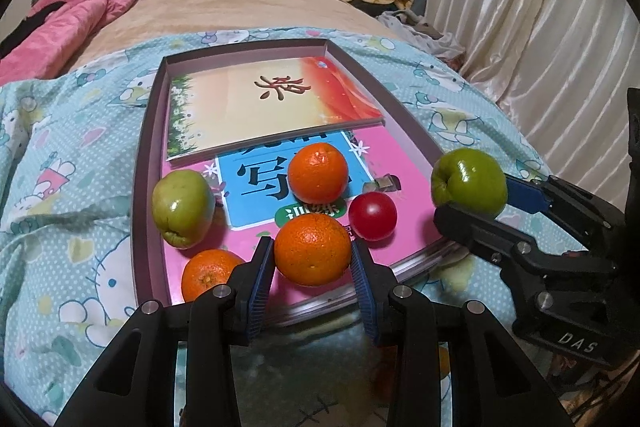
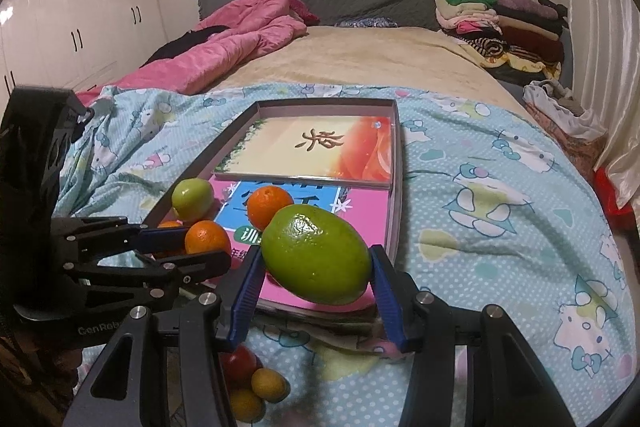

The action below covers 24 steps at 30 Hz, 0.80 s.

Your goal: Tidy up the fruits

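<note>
My left gripper is shut on an orange low over the pink book at the near end of the shallow tray. On that book lie a green apple, two more oranges and a small red fruit. My right gripper is shut on a second green apple just past the tray's near right corner. The left wrist view shows this apple at the right. The left gripper with its orange appears at the left of the right wrist view.
The tray lies on a light-blue cartoon bedsheet and also holds a cream and orange book. A pink quilt and folded clothes lie farther back. Red and yellow fruits sit low beneath the right gripper. Curtains hang on the right.
</note>
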Each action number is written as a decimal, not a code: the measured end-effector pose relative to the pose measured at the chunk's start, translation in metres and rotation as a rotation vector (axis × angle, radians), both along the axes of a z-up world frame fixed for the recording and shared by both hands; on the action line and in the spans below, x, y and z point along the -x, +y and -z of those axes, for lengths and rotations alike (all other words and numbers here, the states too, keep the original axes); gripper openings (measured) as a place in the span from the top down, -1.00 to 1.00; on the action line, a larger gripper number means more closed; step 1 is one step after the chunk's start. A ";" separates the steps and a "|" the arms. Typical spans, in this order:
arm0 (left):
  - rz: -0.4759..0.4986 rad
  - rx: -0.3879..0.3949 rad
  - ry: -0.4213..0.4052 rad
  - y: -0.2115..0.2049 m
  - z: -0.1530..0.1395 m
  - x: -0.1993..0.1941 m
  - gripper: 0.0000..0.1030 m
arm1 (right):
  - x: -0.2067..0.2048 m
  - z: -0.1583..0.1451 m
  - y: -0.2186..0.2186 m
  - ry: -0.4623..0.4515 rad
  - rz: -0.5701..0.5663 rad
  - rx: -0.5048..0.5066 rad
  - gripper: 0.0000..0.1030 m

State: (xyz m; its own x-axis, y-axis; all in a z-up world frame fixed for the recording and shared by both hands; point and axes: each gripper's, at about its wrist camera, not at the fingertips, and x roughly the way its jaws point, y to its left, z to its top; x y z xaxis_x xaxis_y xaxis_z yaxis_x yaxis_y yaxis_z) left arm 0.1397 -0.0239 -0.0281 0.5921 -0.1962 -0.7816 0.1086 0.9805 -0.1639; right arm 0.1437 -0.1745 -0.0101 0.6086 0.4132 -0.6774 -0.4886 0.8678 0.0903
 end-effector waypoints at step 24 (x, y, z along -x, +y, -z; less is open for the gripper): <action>0.034 -0.001 0.003 -0.005 0.003 -0.006 0.23 | -0.005 0.019 0.010 0.056 -0.011 0.065 -0.02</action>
State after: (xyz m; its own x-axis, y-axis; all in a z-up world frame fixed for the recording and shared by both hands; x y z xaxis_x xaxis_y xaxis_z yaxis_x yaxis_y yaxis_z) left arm 0.1454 -0.0293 -0.0312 0.5827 -0.2153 -0.7836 0.1414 0.9764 -0.1631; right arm 0.1489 -0.1648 -0.0286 0.5648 0.3740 -0.7356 -0.4942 0.8672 0.0615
